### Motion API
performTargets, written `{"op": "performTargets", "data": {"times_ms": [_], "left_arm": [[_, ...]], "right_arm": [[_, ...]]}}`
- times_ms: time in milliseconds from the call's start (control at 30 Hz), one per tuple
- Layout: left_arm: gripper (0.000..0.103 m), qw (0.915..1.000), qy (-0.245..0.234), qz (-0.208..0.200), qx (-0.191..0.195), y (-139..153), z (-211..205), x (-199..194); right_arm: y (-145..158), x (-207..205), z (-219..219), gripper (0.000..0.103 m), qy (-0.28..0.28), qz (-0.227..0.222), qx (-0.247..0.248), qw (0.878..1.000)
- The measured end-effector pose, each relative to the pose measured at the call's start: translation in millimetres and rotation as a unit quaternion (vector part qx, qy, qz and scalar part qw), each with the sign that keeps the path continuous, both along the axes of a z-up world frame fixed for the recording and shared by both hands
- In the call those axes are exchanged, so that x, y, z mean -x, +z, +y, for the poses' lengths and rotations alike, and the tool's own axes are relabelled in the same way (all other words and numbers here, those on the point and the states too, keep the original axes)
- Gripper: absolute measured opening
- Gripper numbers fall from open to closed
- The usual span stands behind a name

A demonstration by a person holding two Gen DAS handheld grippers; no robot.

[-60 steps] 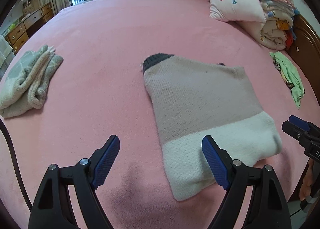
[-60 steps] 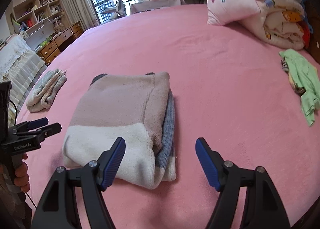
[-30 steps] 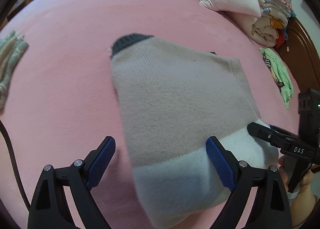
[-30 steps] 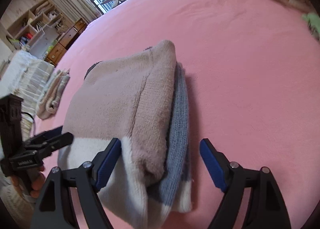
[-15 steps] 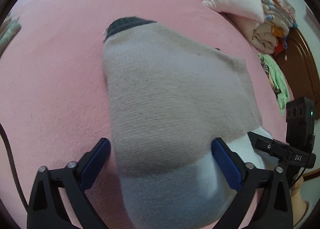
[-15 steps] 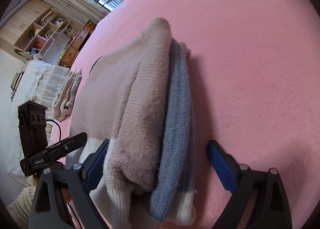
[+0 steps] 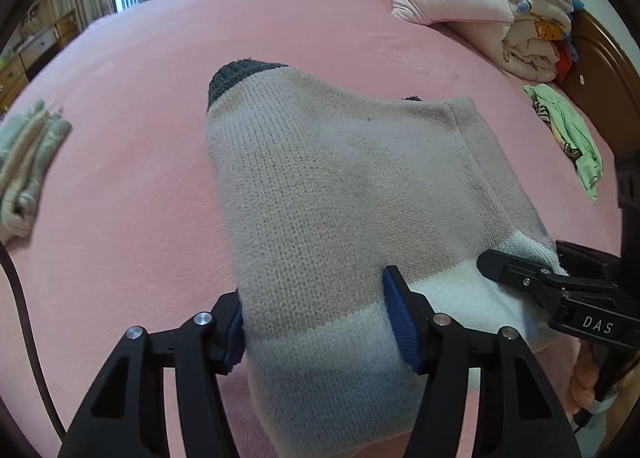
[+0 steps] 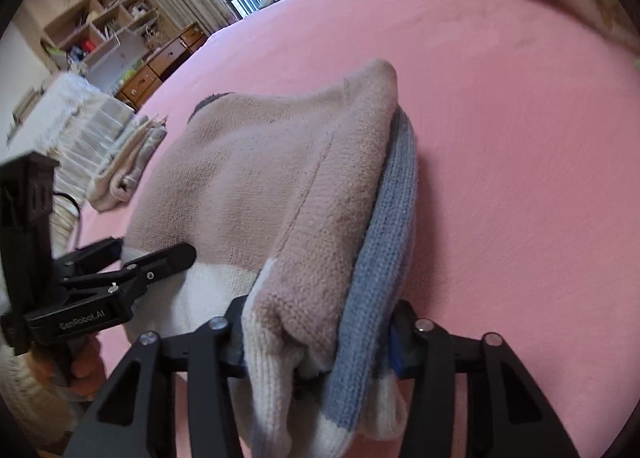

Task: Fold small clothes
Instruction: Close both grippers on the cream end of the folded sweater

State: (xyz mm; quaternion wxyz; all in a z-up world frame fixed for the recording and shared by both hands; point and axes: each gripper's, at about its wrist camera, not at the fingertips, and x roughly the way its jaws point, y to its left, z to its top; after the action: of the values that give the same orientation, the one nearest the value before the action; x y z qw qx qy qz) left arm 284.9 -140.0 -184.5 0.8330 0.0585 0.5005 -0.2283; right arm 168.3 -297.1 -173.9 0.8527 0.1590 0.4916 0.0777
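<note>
A folded knit sweater, beige with a white band and a dark grey cuff, lies on the pink bed. My left gripper has its jaws closing on the near left end, and the blue pads press the knit from both sides. In the right wrist view the same sweater shows a blue-grey layer under the beige one. My right gripper is closing its jaws on the near right end, with the bunched layers pinched between the pads. Each gripper shows in the other's view: the right gripper and the left gripper.
A folded grey-green garment lies at the bed's left edge. Stacked quilts and a pillow sit at the far right by a wooden headboard, with a green garment below them. Shelves and drawers stand beyond the bed.
Both grippers went from wide open around the sweater's near end to closed on it. The near end now bunches between the pads, and both views have tipped up.
</note>
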Motion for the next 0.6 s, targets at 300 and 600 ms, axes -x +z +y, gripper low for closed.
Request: {"op": "performTargets", "data": {"times_ms": [300,600], "left_arm": [[0.054,1.0000,0.004,-0.006,-0.002,43.5,32.4,51.0],[0.054,0.9993,0.035,0.012,-0.003,53.7,97.6,118.4]], "right_arm": [[36.9,51.6,31.1,0.037,0.023,-0.029,-0.003,0.999],[48.4,97.0,73.9,0.036,0.050,-0.027,-0.014,0.998]]}}
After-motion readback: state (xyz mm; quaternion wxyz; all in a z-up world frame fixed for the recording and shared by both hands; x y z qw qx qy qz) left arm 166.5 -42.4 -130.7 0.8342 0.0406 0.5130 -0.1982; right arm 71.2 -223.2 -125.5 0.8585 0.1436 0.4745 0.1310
